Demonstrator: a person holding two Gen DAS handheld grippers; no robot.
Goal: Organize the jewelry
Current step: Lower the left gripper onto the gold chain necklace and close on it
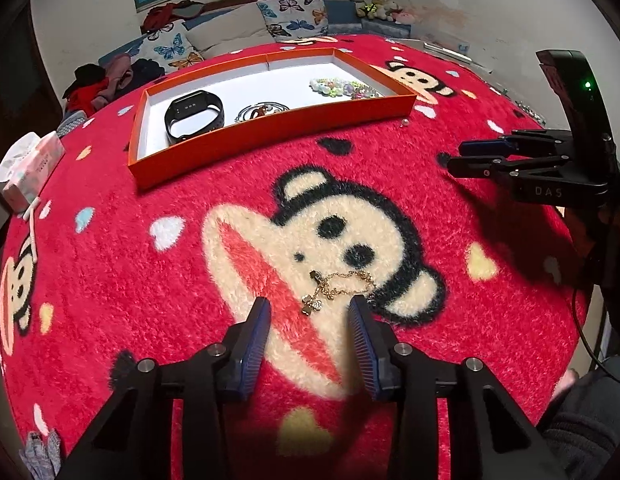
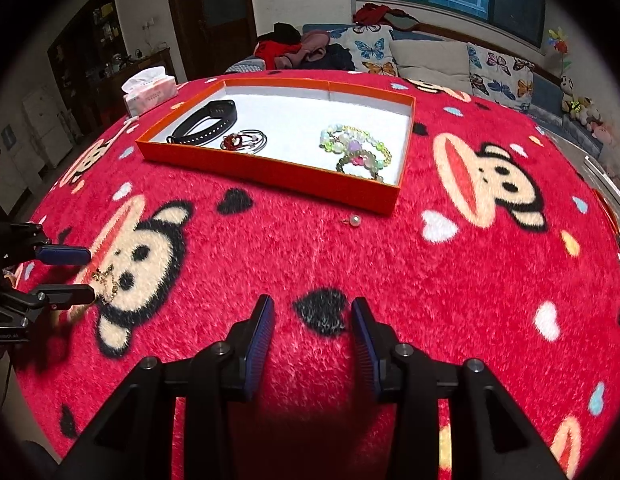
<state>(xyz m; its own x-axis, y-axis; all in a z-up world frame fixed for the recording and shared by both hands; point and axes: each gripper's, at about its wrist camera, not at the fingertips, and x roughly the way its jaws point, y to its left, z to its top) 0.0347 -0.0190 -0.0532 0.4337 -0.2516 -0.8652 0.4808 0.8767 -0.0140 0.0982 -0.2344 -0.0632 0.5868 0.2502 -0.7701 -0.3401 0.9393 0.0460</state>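
Observation:
A gold chain bracelet with a small charm lies on the red monkey-print cloth, just ahead of my left gripper, which is open with the chain between its fingertips. The chain also shows in the right wrist view, between the left gripper's fingers. My right gripper is open and empty over the cloth. An orange tray holds a black watch band, a silver and red bangle and beaded bracelets. A loose pearl lies in front of the tray.
A tissue pack stands at the cloth's far left edge. A sofa with butterfly cushions lies beyond the table. The right gripper shows at the right in the left wrist view.

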